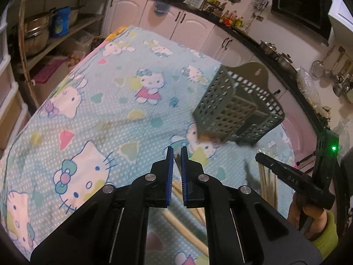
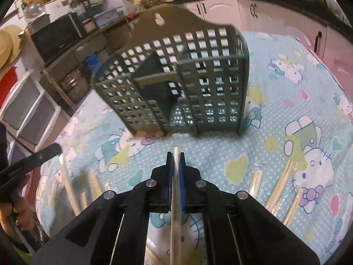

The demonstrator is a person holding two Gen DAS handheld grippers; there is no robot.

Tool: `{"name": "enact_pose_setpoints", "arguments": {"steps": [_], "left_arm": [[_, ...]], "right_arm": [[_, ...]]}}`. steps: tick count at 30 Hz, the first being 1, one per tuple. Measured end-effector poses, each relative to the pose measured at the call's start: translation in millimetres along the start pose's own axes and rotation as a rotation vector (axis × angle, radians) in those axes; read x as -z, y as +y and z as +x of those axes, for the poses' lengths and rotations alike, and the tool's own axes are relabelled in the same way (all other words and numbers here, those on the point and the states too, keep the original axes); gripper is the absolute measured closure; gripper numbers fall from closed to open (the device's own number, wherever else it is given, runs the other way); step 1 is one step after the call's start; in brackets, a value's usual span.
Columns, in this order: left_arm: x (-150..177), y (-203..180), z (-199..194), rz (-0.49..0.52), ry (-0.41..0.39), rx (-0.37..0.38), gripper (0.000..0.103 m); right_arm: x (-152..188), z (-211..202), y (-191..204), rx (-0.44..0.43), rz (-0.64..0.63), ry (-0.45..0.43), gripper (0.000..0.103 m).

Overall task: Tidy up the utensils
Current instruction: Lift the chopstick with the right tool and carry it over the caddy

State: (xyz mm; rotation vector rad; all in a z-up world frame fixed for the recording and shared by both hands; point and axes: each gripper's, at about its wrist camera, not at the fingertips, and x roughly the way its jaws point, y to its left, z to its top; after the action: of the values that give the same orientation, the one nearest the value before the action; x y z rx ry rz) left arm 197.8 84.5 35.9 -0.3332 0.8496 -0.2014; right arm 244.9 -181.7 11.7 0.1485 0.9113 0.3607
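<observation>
Green basket: the slotted holder (image 2: 176, 81) stands on the patterned cloth (image 2: 275, 101), straight ahead of your right claw and well apart from it.
Right claw: your right gripper (image 2: 176, 156) is pinched shut on one wrapped pair of chopsticks (image 2: 175, 209), which runs back between the pads.
Left claw: your left gripper (image 1: 177, 152) is closed to a sliver; something thin seems caught at the tips, too blurred to name.
Loose sticks: more wrapped pairs (image 2: 286, 183) lie on the cloth, right of your right claw.
Next: lift clear, tip the stick upright, aim for one compartment, release only once the end is inside.
Watch: the light basket may tip if nudged.
</observation>
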Motion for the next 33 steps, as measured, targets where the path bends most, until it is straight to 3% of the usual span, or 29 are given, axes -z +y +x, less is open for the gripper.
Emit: {"name": "enact_pose_setpoints", "arguments": {"steps": [16, 33], "left_arm": [[-37, -66, -43, 0.15, -0.129, 0.05, 0.102], [-103, -126, -73, 0.268, -0.267, 0.102, 0.102]], "right_arm": [[-21, -83, 33, -0.087, -0.105, -0.205, 0.098], [-84, -137, 14, -0.072, -0.094, -0.469, 0.098]]}}
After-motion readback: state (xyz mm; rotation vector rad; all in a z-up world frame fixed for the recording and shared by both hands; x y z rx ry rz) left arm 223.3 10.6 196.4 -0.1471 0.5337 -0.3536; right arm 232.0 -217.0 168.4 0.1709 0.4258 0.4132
